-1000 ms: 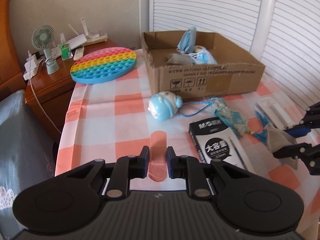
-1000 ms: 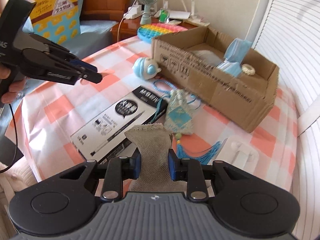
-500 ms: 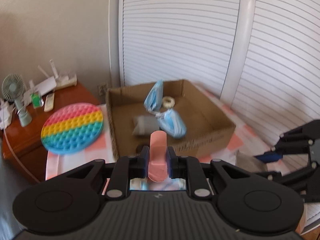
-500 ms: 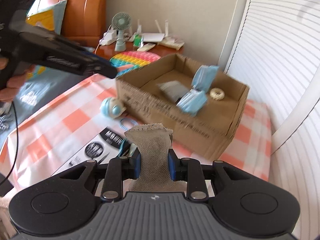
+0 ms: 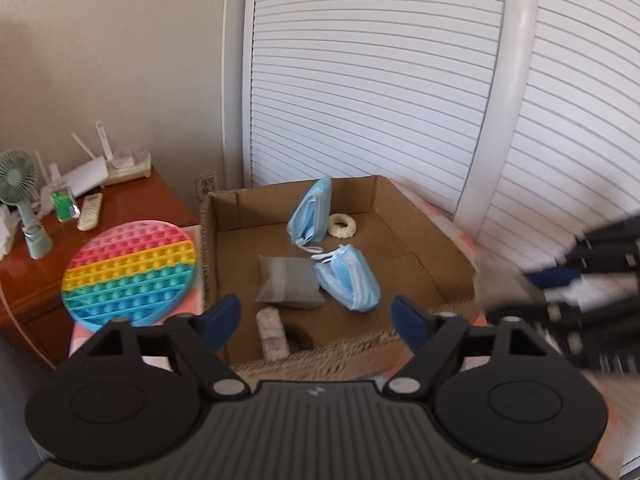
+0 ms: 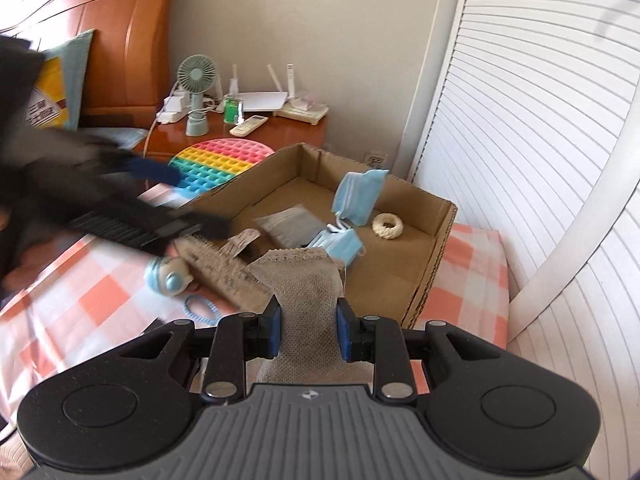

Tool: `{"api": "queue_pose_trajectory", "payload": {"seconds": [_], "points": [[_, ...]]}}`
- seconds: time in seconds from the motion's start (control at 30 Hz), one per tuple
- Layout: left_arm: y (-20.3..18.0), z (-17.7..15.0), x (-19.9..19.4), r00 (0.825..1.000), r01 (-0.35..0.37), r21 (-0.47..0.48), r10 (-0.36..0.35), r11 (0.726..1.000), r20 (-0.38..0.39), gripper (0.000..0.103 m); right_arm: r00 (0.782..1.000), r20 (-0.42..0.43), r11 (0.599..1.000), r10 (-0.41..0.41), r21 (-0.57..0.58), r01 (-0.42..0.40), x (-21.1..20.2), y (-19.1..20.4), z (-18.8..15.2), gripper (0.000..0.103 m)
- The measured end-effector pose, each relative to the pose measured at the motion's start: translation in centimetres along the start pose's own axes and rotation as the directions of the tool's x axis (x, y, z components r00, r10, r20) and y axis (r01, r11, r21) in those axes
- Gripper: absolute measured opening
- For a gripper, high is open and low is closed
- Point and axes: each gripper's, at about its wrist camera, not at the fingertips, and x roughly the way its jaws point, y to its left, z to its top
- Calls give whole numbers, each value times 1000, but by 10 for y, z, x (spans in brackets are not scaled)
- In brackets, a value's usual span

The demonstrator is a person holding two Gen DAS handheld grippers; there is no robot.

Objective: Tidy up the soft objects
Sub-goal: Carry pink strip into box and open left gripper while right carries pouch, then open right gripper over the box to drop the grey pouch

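An open cardboard box (image 5: 432,240) (image 6: 436,252) holds two blue face masks (image 5: 348,276), a grey pouch (image 5: 288,284), a cream scrunchie (image 5: 342,226) and a pink roll (image 5: 272,332) lying near its front wall. My left gripper (image 5: 316,316) is open and empty above the box's front edge. My right gripper (image 6: 308,324) is shut on a beige mesh cloth (image 6: 304,288) and holds it just in front of the box, near its front right side. The right gripper shows blurred at the right of the left wrist view (image 5: 580,284).
A rainbow pop-it disc (image 5: 128,272) lies left of the box. A blue round toy (image 6: 168,276) and a blue cord (image 6: 200,308) lie on the checked tablecloth (image 6: 476,272). A wooden nightstand (image 6: 224,132) holds a fan (image 6: 196,92), router and remote. White louvred doors (image 5: 380,80) stand behind.
My left gripper has opened and let the pink roll drop into the box. My right gripper has moved closer to the box with the beige cloth.
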Motion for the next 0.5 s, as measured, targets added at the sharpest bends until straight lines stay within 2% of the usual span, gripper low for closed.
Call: {"api": "queue_pose_trajectory", "payload": {"seconds": [0.13, 0.27, 0.4, 0.47, 0.5], "points": [[5, -20, -32, 999, -45, 32, 44, 998, 20, 99, 1000, -6, 1000, -13, 25, 13, 15, -7, 12, 31], [5, -46, -55, 993, -120, 65, 119, 991, 19, 99, 999, -14, 999, -33, 36, 33, 35, -15, 31, 31], [7, -66, -66, 991, -130, 56, 131, 990, -18, 99, 996, -28, 995, -80, 58, 81, 61, -26, 53, 31], [8, -73, -71, 990, -135, 51, 136, 990, -25, 99, 992, -35, 991, -120, 63, 122, 74, -30, 61, 38], [8, -77, -72, 989, -141, 49, 143, 989, -28, 99, 990, -40, 987, -139, 73, 141, 80, -32, 65, 53]]}}
